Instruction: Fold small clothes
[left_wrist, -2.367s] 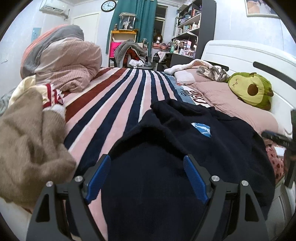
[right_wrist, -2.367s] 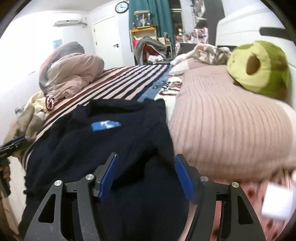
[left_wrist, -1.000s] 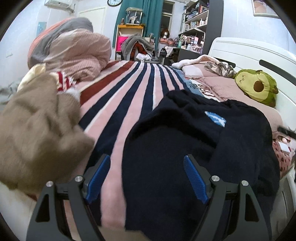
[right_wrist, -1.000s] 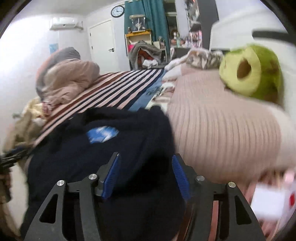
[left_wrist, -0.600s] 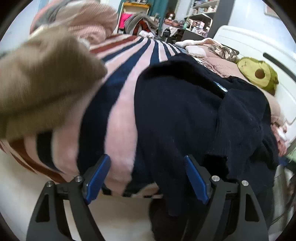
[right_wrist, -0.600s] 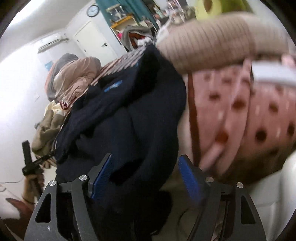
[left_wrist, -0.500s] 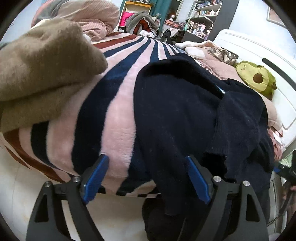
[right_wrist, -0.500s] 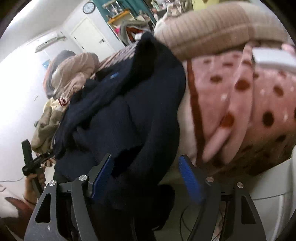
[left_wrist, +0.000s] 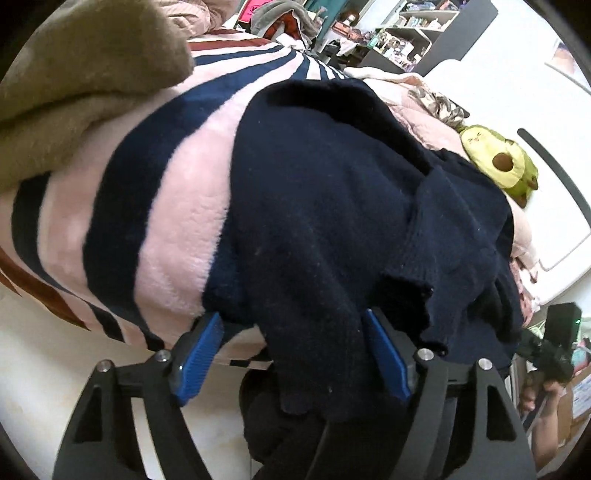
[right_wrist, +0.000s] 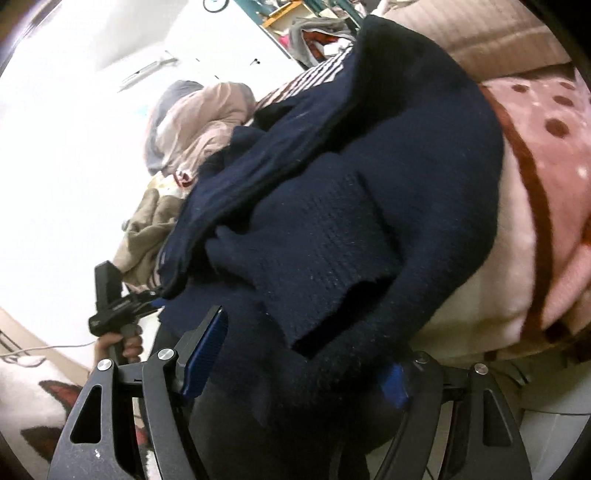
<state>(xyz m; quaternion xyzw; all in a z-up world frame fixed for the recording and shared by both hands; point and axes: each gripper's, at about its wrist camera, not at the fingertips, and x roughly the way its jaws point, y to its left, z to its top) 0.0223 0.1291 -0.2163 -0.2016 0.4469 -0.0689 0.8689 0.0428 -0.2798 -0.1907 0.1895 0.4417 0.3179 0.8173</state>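
A navy knit sweater (left_wrist: 332, 192) lies across the striped bed, and its lower edge hangs over the mattress side. One sleeve (left_wrist: 443, 236) is folded over the body. My left gripper (left_wrist: 291, 321) sits at the bed's edge with its jaws closing. The hanging hem lies between its blue pads (left_wrist: 199, 350), which do not press on it. In the right wrist view the sweater (right_wrist: 369, 184) drapes down between the fingers of my right gripper (right_wrist: 303, 343), which is open. Cloth hides most of its right pad.
A tan sweater (left_wrist: 74, 66) is heaped at the left on the striped blanket (left_wrist: 166, 206). An avocado plush (left_wrist: 498, 166) lies by the white headboard (left_wrist: 498, 92). A pink dotted blanket (right_wrist: 546, 147) is to the right of the sweater. A rolled quilt (right_wrist: 199, 118) lies at the far end.
Both grippers have sunk from above the bed to its near edge and tipped downward. The sweater's hem now hangs between each pair of fingers. The left jaws have narrowed slightly.
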